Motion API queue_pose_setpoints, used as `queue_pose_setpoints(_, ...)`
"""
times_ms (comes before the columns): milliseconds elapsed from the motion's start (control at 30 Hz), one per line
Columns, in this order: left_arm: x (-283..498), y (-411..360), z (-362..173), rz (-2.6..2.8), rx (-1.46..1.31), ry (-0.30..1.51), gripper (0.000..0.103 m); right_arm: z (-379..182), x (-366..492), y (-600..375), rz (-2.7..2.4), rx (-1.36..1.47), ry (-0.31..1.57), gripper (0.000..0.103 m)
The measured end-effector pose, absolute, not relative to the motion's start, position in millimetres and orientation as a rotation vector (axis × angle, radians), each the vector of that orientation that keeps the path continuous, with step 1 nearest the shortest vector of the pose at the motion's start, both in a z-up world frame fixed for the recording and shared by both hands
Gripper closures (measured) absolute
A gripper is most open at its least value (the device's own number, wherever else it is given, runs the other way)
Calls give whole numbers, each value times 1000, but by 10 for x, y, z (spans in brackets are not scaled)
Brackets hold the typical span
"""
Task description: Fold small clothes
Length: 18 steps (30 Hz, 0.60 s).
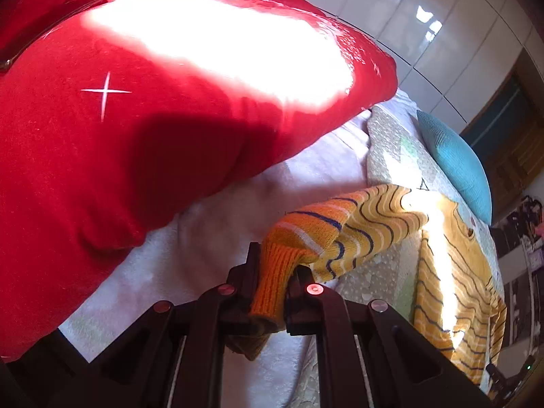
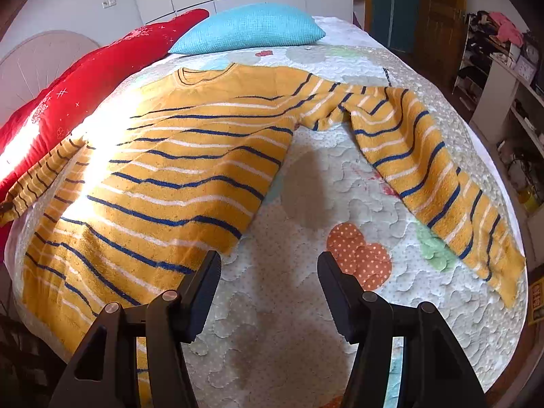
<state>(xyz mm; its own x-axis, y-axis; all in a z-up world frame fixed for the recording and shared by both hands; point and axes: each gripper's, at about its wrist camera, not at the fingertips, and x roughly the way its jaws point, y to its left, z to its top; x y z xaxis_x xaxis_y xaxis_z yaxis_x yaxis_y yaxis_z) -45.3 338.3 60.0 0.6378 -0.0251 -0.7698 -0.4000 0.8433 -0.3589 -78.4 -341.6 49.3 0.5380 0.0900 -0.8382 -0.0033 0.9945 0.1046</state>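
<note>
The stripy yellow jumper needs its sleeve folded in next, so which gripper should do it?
Left. The left hand-held gripper is shut on the orange ribbed cuff of the yellow striped knitted jumper. The right hand-held gripper is open, holding nothing.

One yellow striped sweater (image 2: pixel 176 170) is lying spread across one bed (image 2: pixel 306 357), showing two sleeves: one is stretching out flat on the quilt (image 2: pixel 438 187), and the other's orange cuff (image 1: pixel 275 285) is sitting between the fingers of the left gripper (image 1: pixel 272 292). Two grippers are showing in all, the right gripper (image 2: pixel 268 289) hanging with fingers apart. Two pillows are resting on the bed: one red pillow (image 2: pixel 85 91) and one blue pillow (image 2: pixel 251 27). One quilt (image 2: pixel 340 183) is covering the bed.
</note>
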Motion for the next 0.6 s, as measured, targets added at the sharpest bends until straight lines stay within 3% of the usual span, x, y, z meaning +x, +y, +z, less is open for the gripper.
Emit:
queue_pose_setpoints(267, -281, 2774, 1033, 36, -577, 832, 93, 446, -877, -3485, 82, 172, 974, 39)
queue_pose_setpoints(600, 722, 261, 1523, -371, -406, 850, 93, 389, -1138, -3804, 88, 305, 928, 39)
